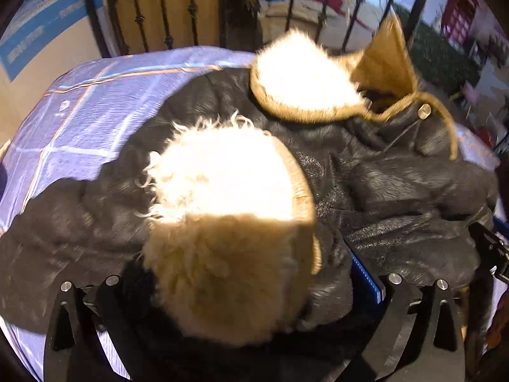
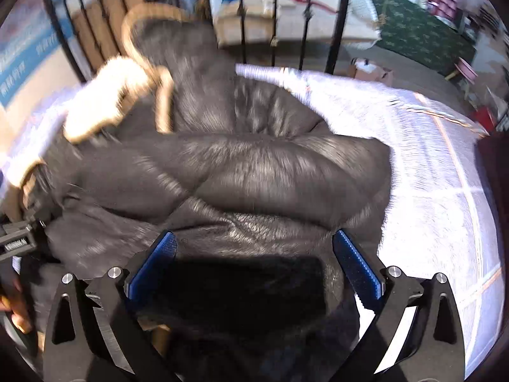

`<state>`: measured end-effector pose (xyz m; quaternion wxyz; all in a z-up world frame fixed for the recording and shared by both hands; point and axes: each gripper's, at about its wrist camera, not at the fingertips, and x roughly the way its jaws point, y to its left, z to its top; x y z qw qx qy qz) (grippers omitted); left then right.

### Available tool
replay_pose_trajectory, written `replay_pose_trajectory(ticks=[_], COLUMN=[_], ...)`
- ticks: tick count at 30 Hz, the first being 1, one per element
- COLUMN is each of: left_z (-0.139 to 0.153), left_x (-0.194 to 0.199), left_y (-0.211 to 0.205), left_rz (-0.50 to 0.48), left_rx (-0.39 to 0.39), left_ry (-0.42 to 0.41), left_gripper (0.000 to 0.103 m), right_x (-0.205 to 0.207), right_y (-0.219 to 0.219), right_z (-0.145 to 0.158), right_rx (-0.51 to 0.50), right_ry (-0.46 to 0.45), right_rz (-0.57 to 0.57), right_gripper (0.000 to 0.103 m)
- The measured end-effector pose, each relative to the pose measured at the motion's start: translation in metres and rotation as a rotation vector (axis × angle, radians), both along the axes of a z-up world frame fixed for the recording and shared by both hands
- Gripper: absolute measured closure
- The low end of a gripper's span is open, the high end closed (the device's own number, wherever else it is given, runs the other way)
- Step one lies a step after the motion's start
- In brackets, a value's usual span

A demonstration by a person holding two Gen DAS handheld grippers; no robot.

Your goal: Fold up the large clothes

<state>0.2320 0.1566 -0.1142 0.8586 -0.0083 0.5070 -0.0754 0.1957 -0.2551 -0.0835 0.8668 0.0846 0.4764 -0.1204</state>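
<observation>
Jacket [image 1: 366, 175] first: a heavy black leather one with pale fleece lining lies heaped on a bed with a lilac checked cover [image 1: 79, 111], directly ahead of and below both grippers. Its long axis seems to run away from the grippers toward the iron bed rail [image 1: 318, 16], with the collar [image 1: 305, 79] at the far end.

The left gripper [image 1: 238, 286] stands wide. Only its right blue pad [image 1: 366, 273] shows; the other is hidden behind a big fleece-lined flap [image 1: 222, 207] that bulges up between the jaws. Nothing in the picture shows the pads pressing on that flap, so I judge it loose between them rather than held.

The right gripper [image 2: 254, 264] is also wide, both blue pads [image 2: 356, 264] visible and apart, with the dark leather of the jacket's near edge lying between and just beyond them. The pads do not appear to squeeze it. A fat rolled section, probably a sleeve [image 2: 254, 165], lies crosswise just ahead of this gripper.

The near hem sits nearest both grippers, the left over the fleece side, the right over plain leather, bare bed cover [image 2: 429, 175] off to its outer side. A fold would likely carry this near end forward toward the collar, so each gripper needs a bite on the edge right below it. Much of the right view is blurred.
</observation>
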Motion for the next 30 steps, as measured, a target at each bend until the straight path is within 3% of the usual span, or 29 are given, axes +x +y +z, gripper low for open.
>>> replay_pose_trajectory(ticks=[3,7,13,17,20,23,24,25,28,30], left_z=[0.026,0.027,0.016,0.014,0.021,0.029,0.03,0.031,0.028,0.027], left_x=[-0.041,-0.077,-0.11,-0.118,-0.122,-0.129,-0.132,-0.134,-0.134,-0.132], left_y=[0.009,0.024,0.052,0.045,0.037,0.036,0.035,0.035,0.035,0.032], left_rz=[0.006,0.023,0.112,0.085,0.045,0.016,0.008,0.0,-0.02,-0.038], left_rx=[-0.021,0.001,-0.135,-0.141,-0.117,-0.111,-0.106,-0.104,-0.114,-0.128], left_ry=[-0.088,-0.095,-0.071,-0.041,-0.053,-0.08,-0.087,-0.091,-0.08,-0.074], left_gripper=[0.006,0.006,0.006,0.006,0.006,0.006,0.006,0.006,0.006,0.006], right_x=[-0.024,-0.01,0.08,0.16,0.207,0.231,0.232,0.229,0.201,0.181], right_y=[0.009,0.017,0.021,0.047,0.052,0.039,0.032,0.025,-0.012,-0.041], right_z=[0.026,0.051,0.08,0.081,0.068,0.048,0.044,0.044,0.045,0.033], right_rx=[0.073,0.034,0.169,0.139,0.111,0.214,0.258,0.291,0.422,0.498], right_ry=[-0.123,-0.147,-0.13,-0.068,-0.008,0.038,0.032,0.009,-0.111,-0.127], right_rz=[0.009,0.039,0.053,0.066,0.016,-0.049,-0.058,-0.071,-0.152,-0.236], right_gripper=[0.005,0.005,0.007,0.012,0.023,0.061,0.083,0.09,0.094,0.095])
